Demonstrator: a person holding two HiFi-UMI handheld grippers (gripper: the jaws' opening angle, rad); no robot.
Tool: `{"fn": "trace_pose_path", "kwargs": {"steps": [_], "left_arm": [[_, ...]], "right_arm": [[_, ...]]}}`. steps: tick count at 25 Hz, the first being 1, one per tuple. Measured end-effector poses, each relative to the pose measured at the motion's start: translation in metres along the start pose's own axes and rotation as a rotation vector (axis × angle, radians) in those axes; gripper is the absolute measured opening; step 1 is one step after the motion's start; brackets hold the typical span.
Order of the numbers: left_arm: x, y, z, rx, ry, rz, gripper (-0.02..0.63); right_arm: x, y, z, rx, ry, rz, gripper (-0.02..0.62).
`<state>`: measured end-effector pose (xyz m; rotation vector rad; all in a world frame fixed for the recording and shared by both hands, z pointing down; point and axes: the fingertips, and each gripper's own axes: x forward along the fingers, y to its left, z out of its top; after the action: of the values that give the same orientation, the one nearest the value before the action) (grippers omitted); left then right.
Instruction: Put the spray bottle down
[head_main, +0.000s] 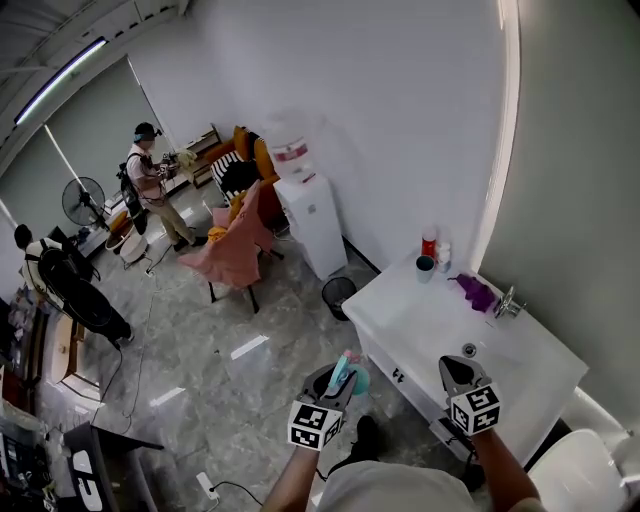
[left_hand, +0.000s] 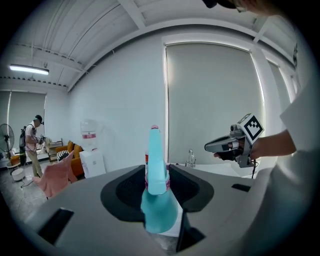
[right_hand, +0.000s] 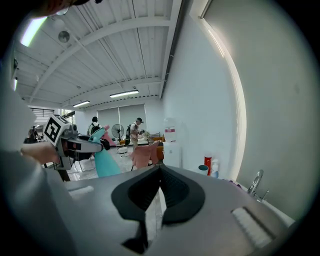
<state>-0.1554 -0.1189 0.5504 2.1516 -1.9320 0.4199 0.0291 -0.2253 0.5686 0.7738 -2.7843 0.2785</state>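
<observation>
A: Which step are we in?

B: We log it as the carry. The left gripper has its fingers partly apart and pressed on the neck of the teal spray bottle. The bottle is roughly upright, in the air over the floor, just off the left edge of the desk, and not yet set down. The right gripper hangs near the desk's front edge, its fingers closed together with nothing between them.

A: What does the next move call for?

B: Our judgement: bring the bottle over bare desk top, lower it upright until the base rests, then let go. The space left of the basin looks ample.

A: Containers, left to right?

B: The waste bin on the floor is dark inside, so we cannot tell what it holds. At the desk's far corner stands a teal cup, contents hidden, with a red bottle and a white bottle just behind it. In the basin we see only the drain. The spray bottle is opaque, so its fill is unknown.
</observation>
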Motion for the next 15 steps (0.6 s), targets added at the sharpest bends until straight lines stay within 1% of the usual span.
{"fn": "trace_pose_path", "kwargs": {"steps": [5, 15], "left_arm": [[0.040, 0.047, 0.017, 0.015, 0.001, -0.052, 0.149], [0.140, 0.117, 0.020, 0.071, 0.055, -0.199, 0.149]], "right_arm": [[0.045, -0.005, 0.015, 0.016, 0.011, -0.043, 0.011], [0.128, -0.031, 0.014, 0.080, 0.062, -0.167, 0.011]]}}
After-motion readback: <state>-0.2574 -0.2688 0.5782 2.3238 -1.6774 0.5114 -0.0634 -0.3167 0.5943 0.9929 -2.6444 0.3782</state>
